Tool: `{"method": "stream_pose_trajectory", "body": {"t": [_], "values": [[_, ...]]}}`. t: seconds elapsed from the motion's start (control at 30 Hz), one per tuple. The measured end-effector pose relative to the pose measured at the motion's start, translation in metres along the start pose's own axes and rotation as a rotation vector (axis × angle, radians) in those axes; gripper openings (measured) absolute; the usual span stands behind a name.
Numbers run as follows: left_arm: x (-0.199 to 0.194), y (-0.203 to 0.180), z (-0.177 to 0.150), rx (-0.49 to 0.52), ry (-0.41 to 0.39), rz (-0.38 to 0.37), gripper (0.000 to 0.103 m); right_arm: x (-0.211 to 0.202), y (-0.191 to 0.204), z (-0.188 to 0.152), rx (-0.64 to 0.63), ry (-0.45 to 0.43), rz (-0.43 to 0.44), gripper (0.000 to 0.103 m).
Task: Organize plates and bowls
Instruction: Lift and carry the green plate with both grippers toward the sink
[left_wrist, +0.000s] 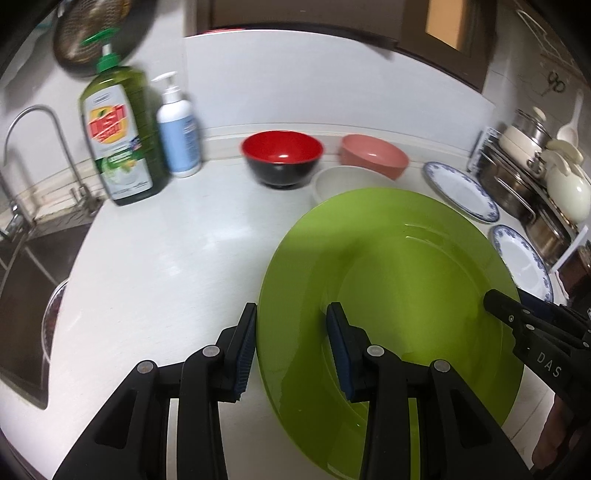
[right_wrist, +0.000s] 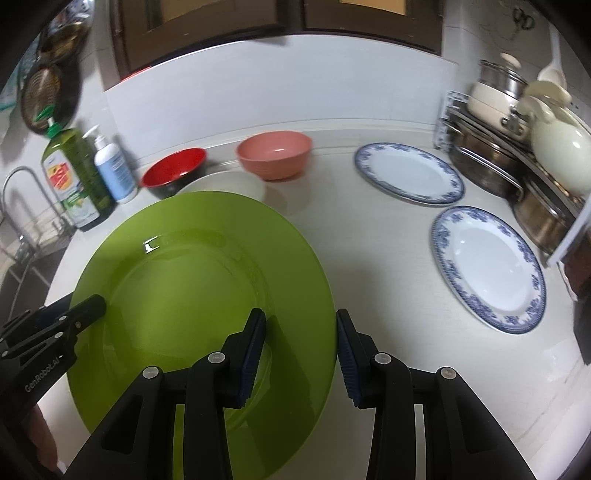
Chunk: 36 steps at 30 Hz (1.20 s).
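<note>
A large green plate (left_wrist: 399, 280) (right_wrist: 192, 280) hangs tilted above the white counter, held from both sides. My left gripper (left_wrist: 291, 347) is shut on its left rim and my right gripper (right_wrist: 301, 347) on its right rim. Each gripper's black tip shows at the far rim in the other view. Behind the plate stand a red-and-black bowl (left_wrist: 282, 151) (right_wrist: 173, 173), a pink bowl (left_wrist: 373, 153) (right_wrist: 275, 153) and a white bowl (left_wrist: 343, 181) (right_wrist: 229, 184) that the plate partly hides. Two blue-patterned plates (right_wrist: 408, 171) (right_wrist: 487, 264) lie flat at the right.
A green dish-soap bottle (left_wrist: 118, 136) and a white pump bottle (left_wrist: 177, 136) stand at the back left beside the faucet (left_wrist: 33, 114) and sink (left_wrist: 26, 277). A rack of pots and lids (right_wrist: 517, 147) fills the right edge. A person's hand shows at each lower corner.
</note>
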<state>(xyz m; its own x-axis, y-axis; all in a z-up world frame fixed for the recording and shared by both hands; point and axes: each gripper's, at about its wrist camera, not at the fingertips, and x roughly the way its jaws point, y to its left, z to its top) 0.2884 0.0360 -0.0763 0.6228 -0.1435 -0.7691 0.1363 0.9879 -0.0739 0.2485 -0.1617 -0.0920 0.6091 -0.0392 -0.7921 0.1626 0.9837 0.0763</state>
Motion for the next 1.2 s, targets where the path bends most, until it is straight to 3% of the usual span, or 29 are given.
{"method": "stream_pose_trajectory", "body": {"t": [0.73,1.2], "values": [[0.002,0.091,-0.029,-0.167,0.052,0.164,0.037,0.042,0.096,-0.004,-0.153,0.092,0.158,0.039],[0.018,0.115,-0.043,-0.205,0.097,0.201,0.037,0.067,0.12,-0.018,-0.191,0.162,0.196,0.039]]}}
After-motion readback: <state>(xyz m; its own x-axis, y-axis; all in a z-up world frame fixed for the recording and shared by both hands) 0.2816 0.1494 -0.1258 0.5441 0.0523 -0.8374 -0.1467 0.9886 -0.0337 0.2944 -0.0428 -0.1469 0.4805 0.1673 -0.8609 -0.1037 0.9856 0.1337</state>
